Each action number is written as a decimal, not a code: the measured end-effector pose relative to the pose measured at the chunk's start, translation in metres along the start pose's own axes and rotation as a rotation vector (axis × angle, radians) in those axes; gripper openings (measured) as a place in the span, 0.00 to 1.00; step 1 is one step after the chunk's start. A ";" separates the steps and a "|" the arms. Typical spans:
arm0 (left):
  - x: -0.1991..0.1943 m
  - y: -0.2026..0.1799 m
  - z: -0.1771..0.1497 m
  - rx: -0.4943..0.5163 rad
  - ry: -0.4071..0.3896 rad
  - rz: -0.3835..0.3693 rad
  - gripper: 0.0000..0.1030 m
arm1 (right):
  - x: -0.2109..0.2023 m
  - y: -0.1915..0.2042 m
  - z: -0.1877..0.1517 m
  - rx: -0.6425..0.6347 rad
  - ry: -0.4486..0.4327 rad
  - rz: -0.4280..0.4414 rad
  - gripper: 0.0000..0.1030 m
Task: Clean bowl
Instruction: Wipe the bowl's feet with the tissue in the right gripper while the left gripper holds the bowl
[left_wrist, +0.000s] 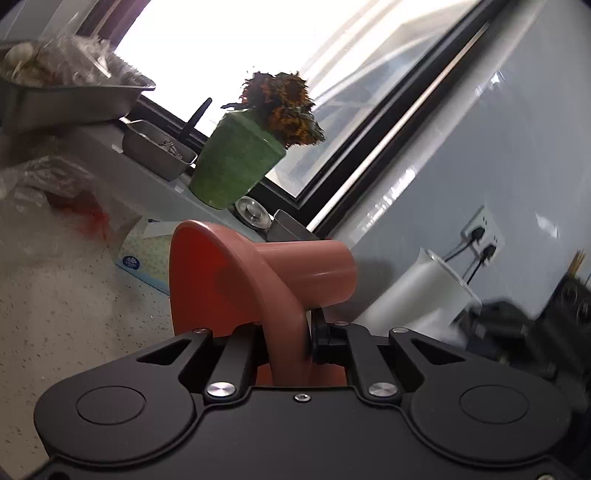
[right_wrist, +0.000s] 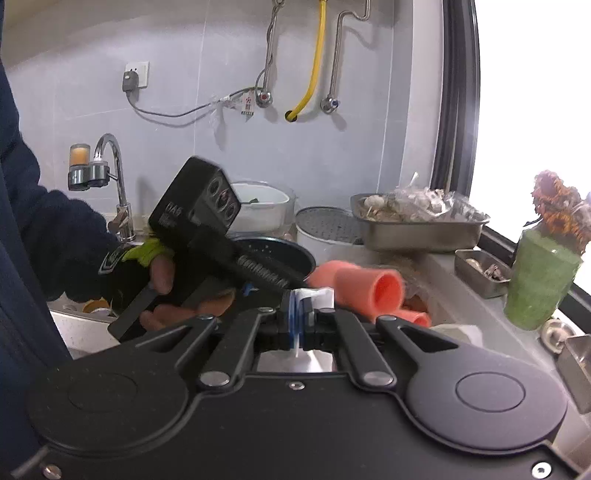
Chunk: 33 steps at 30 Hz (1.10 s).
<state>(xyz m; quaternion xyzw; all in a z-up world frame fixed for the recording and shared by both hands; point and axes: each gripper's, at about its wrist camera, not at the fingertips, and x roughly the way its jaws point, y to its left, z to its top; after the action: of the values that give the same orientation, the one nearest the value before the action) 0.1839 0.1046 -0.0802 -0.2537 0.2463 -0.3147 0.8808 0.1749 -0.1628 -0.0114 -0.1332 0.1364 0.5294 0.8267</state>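
Observation:
A salmon-pink bowl (left_wrist: 221, 280) with a tall round foot (left_wrist: 321, 273) lies on its side in the air, foot pointing right. My left gripper (left_wrist: 291, 332) is shut on the bowl's rim. In the right wrist view a gloved hand (right_wrist: 147, 266) holds that left gripper (right_wrist: 291, 286), and the bowl (right_wrist: 369, 288) shows its hollow foot. My right gripper (right_wrist: 301, 325) is shut on a white and blue cloth (right_wrist: 317, 295), just below and in front of the bowl. The cloth hides the fingertips of my right gripper.
A sink (right_wrist: 74, 328) with a chrome tap (right_wrist: 114, 177) lies at the left, a dark pot (right_wrist: 280, 254) behind the grippers. Steel trays (right_wrist: 417, 229) and a green flower pot (right_wrist: 539, 284) stand along the window sill. A tissue box (left_wrist: 144, 258) and plastic bags (left_wrist: 48, 192) sit on the speckled counter (left_wrist: 55, 314).

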 end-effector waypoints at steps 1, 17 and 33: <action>-0.002 -0.003 -0.001 0.028 0.014 -0.001 0.10 | -0.002 -0.002 0.004 -0.008 -0.007 -0.007 0.02; -0.014 -0.035 -0.022 0.222 0.123 -0.041 0.10 | 0.039 -0.037 0.031 -0.176 0.043 0.028 0.02; -0.062 -0.051 0.008 0.149 0.001 -0.106 0.11 | 0.033 -0.100 -0.016 0.355 0.014 0.116 0.02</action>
<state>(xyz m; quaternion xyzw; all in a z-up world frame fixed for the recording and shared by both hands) 0.1250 0.1145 -0.0262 -0.1998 0.2088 -0.3786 0.8793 0.2784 -0.1813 -0.0305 0.0191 0.2410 0.5427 0.8044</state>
